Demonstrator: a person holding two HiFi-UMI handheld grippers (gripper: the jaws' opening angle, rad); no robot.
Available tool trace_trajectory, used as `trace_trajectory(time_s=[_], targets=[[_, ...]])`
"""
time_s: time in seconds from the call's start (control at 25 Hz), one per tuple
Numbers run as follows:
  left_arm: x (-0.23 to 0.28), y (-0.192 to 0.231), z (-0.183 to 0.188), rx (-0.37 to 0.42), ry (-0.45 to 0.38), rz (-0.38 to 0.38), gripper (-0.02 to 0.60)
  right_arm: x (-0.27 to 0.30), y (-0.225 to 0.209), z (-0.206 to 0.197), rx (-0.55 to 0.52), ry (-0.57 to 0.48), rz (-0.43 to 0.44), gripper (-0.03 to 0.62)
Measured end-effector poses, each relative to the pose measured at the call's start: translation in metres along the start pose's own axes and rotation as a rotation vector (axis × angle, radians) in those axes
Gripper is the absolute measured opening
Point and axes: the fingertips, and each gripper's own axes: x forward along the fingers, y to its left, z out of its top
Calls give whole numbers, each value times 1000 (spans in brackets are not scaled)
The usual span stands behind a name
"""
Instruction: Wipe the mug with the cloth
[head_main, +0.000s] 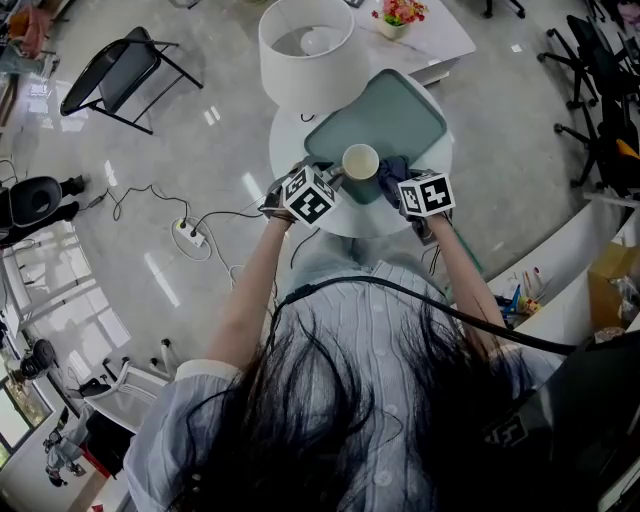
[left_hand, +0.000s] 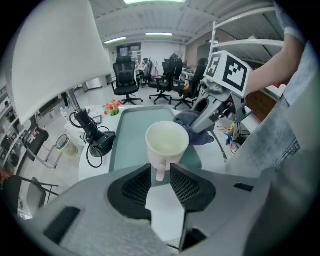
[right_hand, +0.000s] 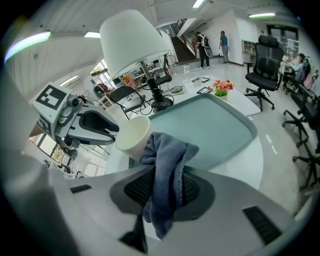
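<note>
A cream mug (head_main: 360, 161) (left_hand: 167, 141) (right_hand: 132, 137) hangs above the near edge of the green tray (head_main: 385, 125). My left gripper (head_main: 335, 180) (left_hand: 160, 175) is shut on its handle, mouth turned up. A blue-grey cloth (head_main: 393, 172) (left_hand: 192, 126) (right_hand: 166, 170) is pinched in my right gripper (head_main: 405, 190) (right_hand: 167, 187), which is shut on it. The cloth's top fold touches the mug's right side. In the left gripper view the right gripper (left_hand: 215, 102) sits just right of the mug.
A white lamp shade (head_main: 307, 50) (left_hand: 55, 60) (right_hand: 134, 40) stands at the far left of the round white table (head_main: 290, 135), with its black base and cord (left_hand: 95, 140). A flower pot (head_main: 398, 15) (right_hand: 221, 87) sits on another table behind. Office chairs (head_main: 120, 75) surround.
</note>
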Motion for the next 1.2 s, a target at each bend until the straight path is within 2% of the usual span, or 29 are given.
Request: trace_trajectory(time_s=[0.36, 0.48, 0.56, 0.64, 0.76, 1.0, 1.2], targets=[[-12, -35, 39, 57, -87, 51, 127, 3, 1, -4, 35, -4, 0, 94], [-1, -48, 50, 141, -53, 15, 127, 0, -2, -6, 40, 4, -26, 94], [9, -50, 52, 221, -4, 18, 127, 1, 1, -5, 41, -3, -9, 94], [19, -48, 49, 262, 46, 26, 127, 4, 5, -4, 42, -17, 19, 94], [28, -48, 45, 227, 92, 8, 127, 1, 3, -6, 46, -9, 1, 94], [41, -48, 47, 164, 110, -11, 125, 0, 0, -5, 47, 0, -22, 94], [43, -47, 44, 137, 107, -18, 71, 0, 1, -3, 47, -2, -16, 94]])
